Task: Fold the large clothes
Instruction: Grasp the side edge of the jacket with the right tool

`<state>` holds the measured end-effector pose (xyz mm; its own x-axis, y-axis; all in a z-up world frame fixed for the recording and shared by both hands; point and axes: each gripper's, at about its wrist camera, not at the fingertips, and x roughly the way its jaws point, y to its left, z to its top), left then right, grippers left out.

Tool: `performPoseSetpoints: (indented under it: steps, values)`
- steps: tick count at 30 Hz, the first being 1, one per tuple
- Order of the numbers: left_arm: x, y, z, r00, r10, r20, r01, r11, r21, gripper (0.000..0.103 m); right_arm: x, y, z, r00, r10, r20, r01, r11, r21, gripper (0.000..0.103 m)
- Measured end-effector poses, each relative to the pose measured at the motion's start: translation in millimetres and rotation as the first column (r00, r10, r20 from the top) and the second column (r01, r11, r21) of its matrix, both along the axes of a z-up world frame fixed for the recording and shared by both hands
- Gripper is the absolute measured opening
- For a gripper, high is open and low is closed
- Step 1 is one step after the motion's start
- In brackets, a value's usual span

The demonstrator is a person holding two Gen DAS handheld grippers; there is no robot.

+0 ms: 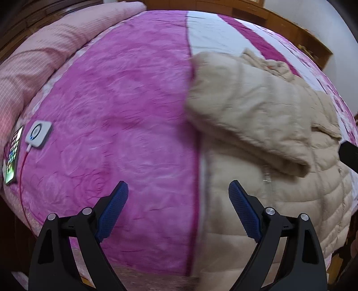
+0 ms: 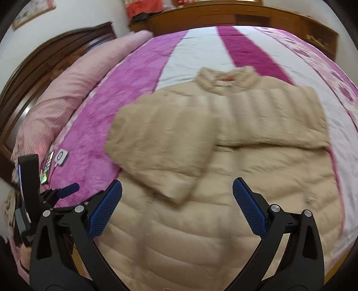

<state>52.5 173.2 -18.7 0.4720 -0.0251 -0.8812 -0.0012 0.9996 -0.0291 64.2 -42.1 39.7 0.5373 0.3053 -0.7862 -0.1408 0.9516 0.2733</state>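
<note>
A beige quilted puffer jacket [image 2: 223, 161] lies flat on the bed, collar at the far end, with both sleeves folded across its chest. In the left wrist view the jacket [image 1: 257, 138] fills the right half. My left gripper [image 1: 178, 187] hovers open above the jacket's left edge and the pink bedspread, nothing between its blue pads. Over the jacket's lower body my right gripper [image 2: 177, 184] is open and empty too. The left gripper [image 2: 67, 190] also shows at the left edge of the right wrist view, held by a hand.
The bed has a pink and white striped bedspread [image 1: 125, 107]. A pink striped duvet roll [image 2: 73, 89] lies along the left side. A lit phone [image 1: 12, 154] and a white charger pad [image 1: 38, 134] with a red cable sit near the left edge. Wooden furniture [image 2: 246, 15] stands beyond the bed.
</note>
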Motion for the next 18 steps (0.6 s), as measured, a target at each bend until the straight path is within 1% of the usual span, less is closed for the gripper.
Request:
performPoseSetpoints:
  steps: [2,5,11,13,16,18]
  values:
    - [-1.4,8.2,-2.7,1.0,0.02,-0.002,-0.02,1.0,-0.008,0.088,9.8,17.5,-5.0,1.0,0.021,-0.023,-0.02,1.0,0.013,0.098]
    - [-3.2,20.1,-7.9,0.999,0.044,-0.006,-0.044,0.999,-0.02,0.088,28.2,48.7,-13.8,0.998,0.041,-0.047,-0.041,0.999,0.003,0.098]
    - [-4.8,32.6,-16.7,0.998,0.069,-0.014,-0.069,0.997,-0.045,0.088,61.2,87.2,-31.1,0.998,0.028,-0.051,-0.032,0.997,-0.065,0.098]
    - [-4.5,35.2,-19.3,0.997,0.072,-0.016,-0.072,0.996,-0.048,0.088,71.3,94.4,-39.9,0.998,0.018,-0.06,-0.023,0.995,-0.093,0.098]
    - [-4.6,37.7,-20.5,0.997,0.072,-0.015,-0.073,0.996,-0.054,0.088,79.5,93.5,-55.6,0.997,0.003,-0.08,-0.013,0.992,-0.125,0.098]
    - [-4.3,39.4,-20.0,0.997,0.074,-0.011,-0.075,0.995,-0.059,0.088,79.6,88.7,-62.7,0.997,-0.006,-0.077,-0.004,0.992,-0.126,0.092]
